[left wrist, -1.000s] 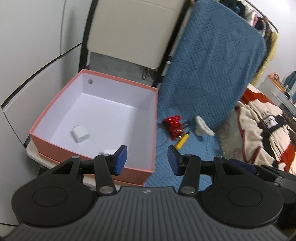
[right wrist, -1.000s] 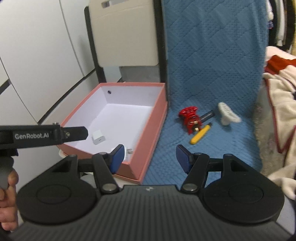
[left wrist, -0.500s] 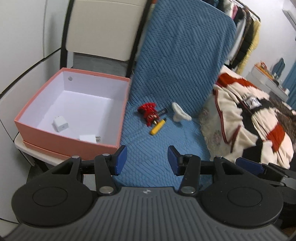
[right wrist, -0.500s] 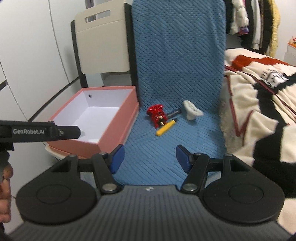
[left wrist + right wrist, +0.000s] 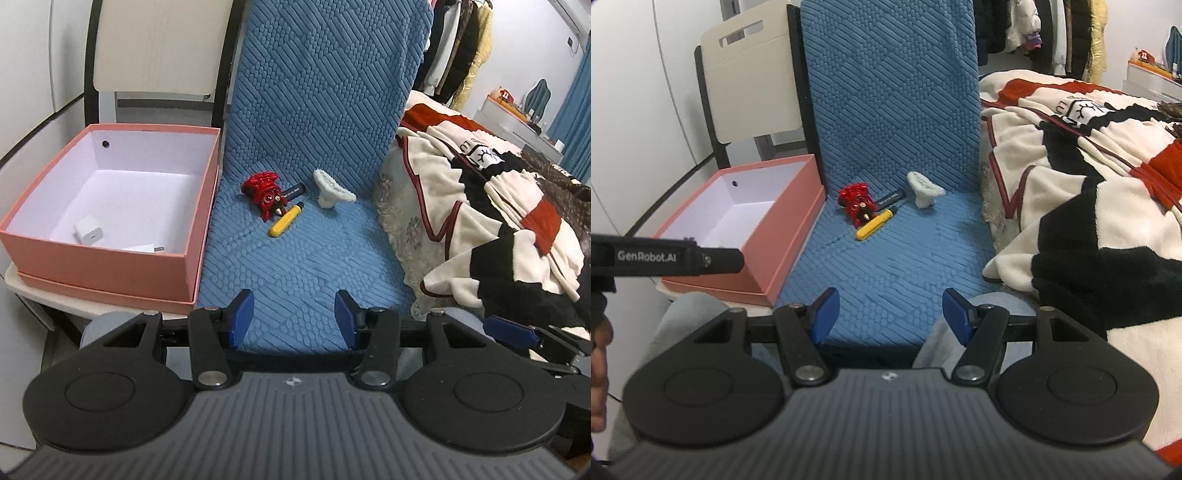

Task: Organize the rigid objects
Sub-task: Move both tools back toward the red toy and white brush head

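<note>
On a blue quilted chair seat (image 5: pixel 295 266), four small things lie in a loose cluster near the backrest: a red toy (image 5: pixel 264 192), a yellow pen-shaped object (image 5: pixel 286 220) just in front of it and touching or nearly touching it, a dark flat stick (image 5: pixel 294 190) behind, and a white fuzzy piece (image 5: pixel 330 190) a little to the right. Beside the seat on the left stands an open pink box (image 5: pixel 103 267) with a white interior; two white charger plugs (image 5: pixel 88 230) lie inside near its front wall. A cream, red and black blanket (image 5: pixel 480 221) is heaped on the right. Left gripper (image 5: pixel 293 319) hangs over the front edge of the seat, its blue-padded jaws partly apart with nothing between them. Right gripper (image 5: pixel 890 314) sits likewise over the seat front, jaws partly apart and empty, well short of the cluster
</note>
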Action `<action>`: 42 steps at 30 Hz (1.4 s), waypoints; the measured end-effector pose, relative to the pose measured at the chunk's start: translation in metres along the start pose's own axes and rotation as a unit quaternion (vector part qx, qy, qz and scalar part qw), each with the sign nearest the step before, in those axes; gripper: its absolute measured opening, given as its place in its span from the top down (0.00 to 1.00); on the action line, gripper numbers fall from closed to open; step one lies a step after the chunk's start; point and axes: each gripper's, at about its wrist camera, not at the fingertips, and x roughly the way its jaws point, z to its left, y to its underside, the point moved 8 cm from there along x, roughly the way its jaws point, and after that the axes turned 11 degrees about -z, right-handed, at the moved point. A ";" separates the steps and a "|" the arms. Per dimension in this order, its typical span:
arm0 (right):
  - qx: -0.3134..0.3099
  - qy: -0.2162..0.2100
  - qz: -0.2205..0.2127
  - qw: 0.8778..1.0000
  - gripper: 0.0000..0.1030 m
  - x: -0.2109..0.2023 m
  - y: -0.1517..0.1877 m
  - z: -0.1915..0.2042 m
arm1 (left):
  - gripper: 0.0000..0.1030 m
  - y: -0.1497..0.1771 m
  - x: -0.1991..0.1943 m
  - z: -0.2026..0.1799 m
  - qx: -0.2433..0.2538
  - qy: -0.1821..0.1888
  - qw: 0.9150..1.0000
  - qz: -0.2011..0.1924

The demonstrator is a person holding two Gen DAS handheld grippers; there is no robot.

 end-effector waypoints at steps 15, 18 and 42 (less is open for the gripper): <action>0.011 0.022 -0.010 1.000 0.38 0.083 0.006 -0.032 | 0.47 -0.021 0.111 -0.009 0.017 0.014 1.000 0.001; 0.018 0.026 0.000 1.000 0.38 0.102 0.011 -0.036 | 0.47 -0.023 0.139 -0.004 0.016 0.017 1.000 0.004; 0.070 0.038 -0.003 0.997 0.38 0.226 -0.003 -0.049 | 0.35 -0.037 0.306 0.026 0.000 0.034 0.999 -0.011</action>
